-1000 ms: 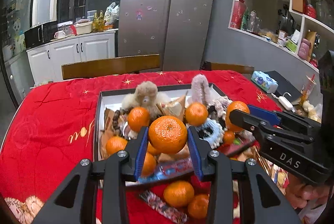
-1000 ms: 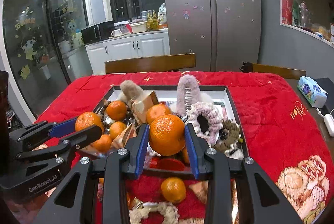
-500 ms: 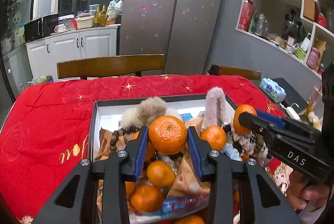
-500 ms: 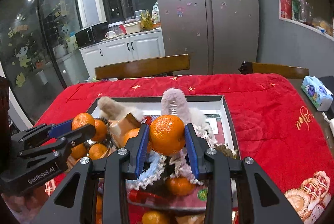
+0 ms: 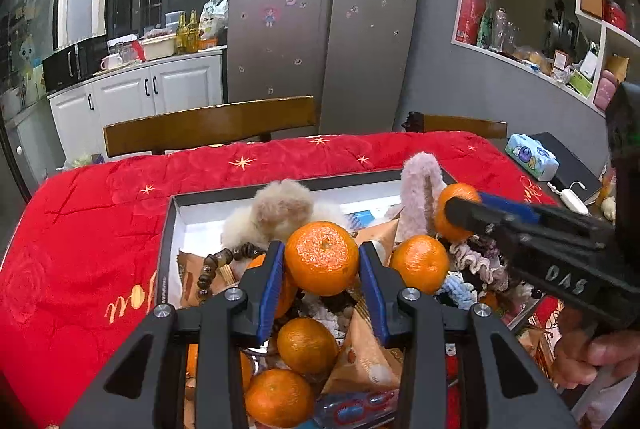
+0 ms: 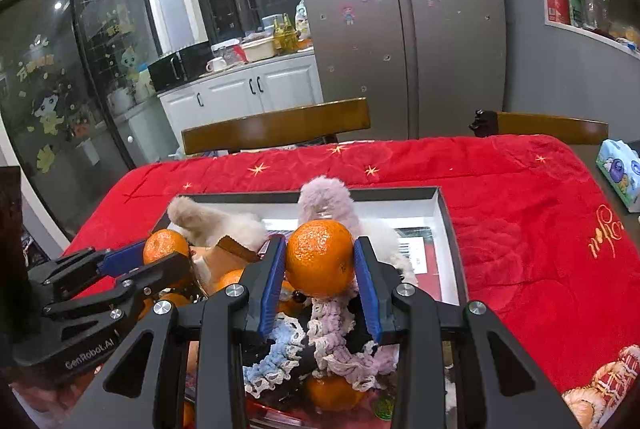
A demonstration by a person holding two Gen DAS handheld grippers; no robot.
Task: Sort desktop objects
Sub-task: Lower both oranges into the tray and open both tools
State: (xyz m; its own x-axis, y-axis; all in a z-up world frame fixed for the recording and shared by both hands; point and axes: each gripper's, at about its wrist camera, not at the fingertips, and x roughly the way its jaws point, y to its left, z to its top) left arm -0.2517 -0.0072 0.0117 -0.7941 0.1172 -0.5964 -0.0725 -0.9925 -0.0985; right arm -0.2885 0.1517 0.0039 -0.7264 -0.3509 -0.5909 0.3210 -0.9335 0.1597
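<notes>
Both jaws still clamped on one mandarin (image 5: 321, 258) each, now farther over the box (image 5: 170, 229).

Left gripper (image 5: 322, 265) and right gripper (image 6: 320, 261) each clamping mandarin, angled downward.

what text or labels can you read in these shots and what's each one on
"DAS": on the right gripper, seen from the left wrist.
"GenRobot.AI": on the left gripper, seen from the right wrist.
Gold script on the red tablecloth: cannot make out the word.
Sticker on the fridge: too small to read.
Printed sheet with a barcode in the tray: too blurred.
Window decals: characters too blurred.
Tissue pack: no legible text.
</notes>
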